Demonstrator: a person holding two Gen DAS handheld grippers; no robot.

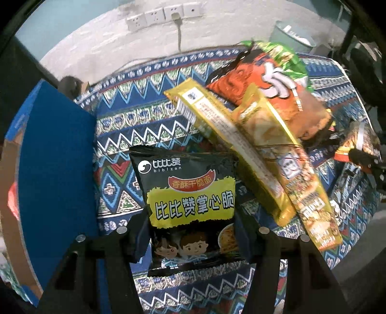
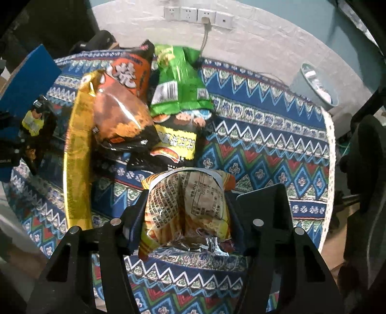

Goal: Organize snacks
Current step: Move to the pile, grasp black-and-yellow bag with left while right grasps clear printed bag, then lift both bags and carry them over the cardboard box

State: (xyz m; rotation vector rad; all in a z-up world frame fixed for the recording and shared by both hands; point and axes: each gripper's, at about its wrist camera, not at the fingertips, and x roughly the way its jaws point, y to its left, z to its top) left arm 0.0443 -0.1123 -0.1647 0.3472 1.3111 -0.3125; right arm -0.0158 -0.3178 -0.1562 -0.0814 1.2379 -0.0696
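In the left wrist view my left gripper (image 1: 193, 241) is shut on a black snack packet (image 1: 190, 205) with a yellow label, held above the patterned cloth (image 1: 135, 120). In the right wrist view my right gripper (image 2: 188, 217) is shut on a crinkled yellow snack packet (image 2: 188, 207), printed back side up. Behind it a pile holds a long yellow packet (image 2: 77, 157), an orange packet (image 2: 120, 116), a green packet (image 2: 178, 89) and another black packet (image 2: 173, 145). The left wrist view shows the same long yellow packets (image 1: 241, 145) and the orange packet (image 1: 265, 79) to the right.
A blue box (image 1: 55, 181) stands at the left edge of the cloth, its blue wall (image 2: 26, 84) also showing in the right wrist view. A pale bin (image 2: 316, 84) sits on the floor beyond the table. Wall sockets (image 2: 197, 14) with a plugged cable are behind.
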